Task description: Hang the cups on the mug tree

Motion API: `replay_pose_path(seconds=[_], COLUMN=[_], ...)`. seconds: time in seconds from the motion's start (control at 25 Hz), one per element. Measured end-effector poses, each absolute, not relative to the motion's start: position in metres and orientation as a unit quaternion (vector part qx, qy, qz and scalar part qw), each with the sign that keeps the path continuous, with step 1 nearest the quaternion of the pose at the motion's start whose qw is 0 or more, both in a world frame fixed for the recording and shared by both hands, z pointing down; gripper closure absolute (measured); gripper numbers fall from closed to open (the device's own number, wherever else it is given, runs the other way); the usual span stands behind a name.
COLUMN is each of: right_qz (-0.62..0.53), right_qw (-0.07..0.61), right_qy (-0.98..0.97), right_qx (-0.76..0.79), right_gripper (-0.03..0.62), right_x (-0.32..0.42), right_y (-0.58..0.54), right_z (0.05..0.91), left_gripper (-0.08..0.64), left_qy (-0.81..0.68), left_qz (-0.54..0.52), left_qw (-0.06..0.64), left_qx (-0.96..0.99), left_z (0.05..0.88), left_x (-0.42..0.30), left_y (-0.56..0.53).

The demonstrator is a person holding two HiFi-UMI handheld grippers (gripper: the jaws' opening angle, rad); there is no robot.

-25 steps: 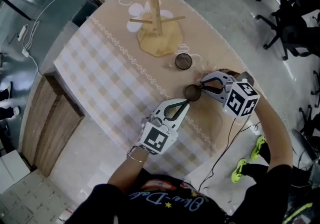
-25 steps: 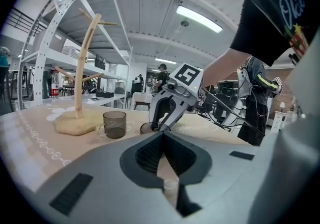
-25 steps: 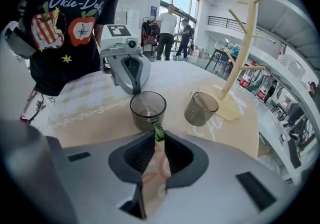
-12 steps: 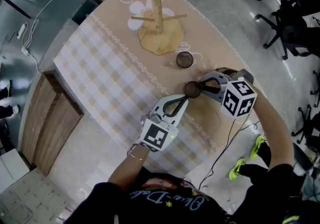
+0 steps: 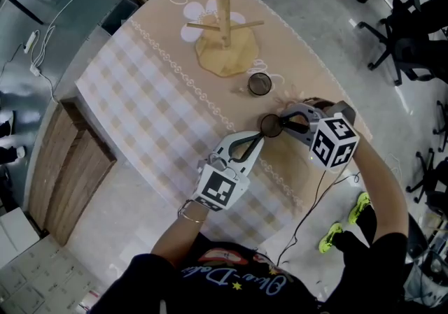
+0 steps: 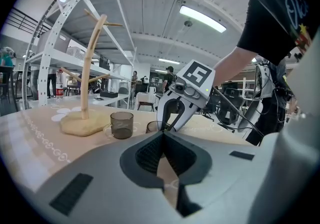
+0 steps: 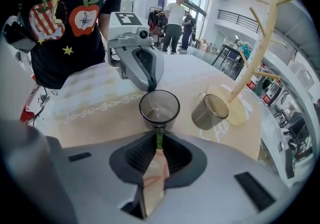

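Note:
Two smoky glass cups stand on the table. On the near cup, my right gripper is closing; the thin handle sits between its pads, pinched at the tips. My left gripper is shut with nothing in it, its tip against that cup's near side. The near cup is mostly hidden behind the left jaws. The second cup stands free, closer to the wooden mug tree, whose pegs are bare.
The table has a beige checked cloth with white lace trim. Its curved edge runs just behind my right gripper. A wooden cabinet stands off the left side, and office chairs are at the far right.
The right jaws have narrowed onto the near cup's handle. The left gripper has kept its tip at the cup. Both cups stand where they were.

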State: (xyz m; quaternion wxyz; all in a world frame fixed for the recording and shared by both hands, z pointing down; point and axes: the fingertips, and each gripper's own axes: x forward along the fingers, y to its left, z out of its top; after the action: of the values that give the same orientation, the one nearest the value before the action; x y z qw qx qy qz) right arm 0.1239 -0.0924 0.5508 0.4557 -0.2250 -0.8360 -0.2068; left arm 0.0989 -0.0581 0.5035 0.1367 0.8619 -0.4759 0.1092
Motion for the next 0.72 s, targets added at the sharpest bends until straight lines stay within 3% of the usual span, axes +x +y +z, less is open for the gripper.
replay_pose_path(seconds=[0.72], right_qz=[-0.118], right_qw=[0.439], right_qy=[-0.88], right_qx=[-0.137], right_gripper=[0.546], right_x=[0.121], right_y=[-0.091], right_z=[0.54], left_gripper=[0.552], left_qy=[-0.487], left_qz=[0.11], left_qw=[0.118], left_qx=[0.859], left_z=[0.497], left_x=[0.083], left_y=[-0.055])
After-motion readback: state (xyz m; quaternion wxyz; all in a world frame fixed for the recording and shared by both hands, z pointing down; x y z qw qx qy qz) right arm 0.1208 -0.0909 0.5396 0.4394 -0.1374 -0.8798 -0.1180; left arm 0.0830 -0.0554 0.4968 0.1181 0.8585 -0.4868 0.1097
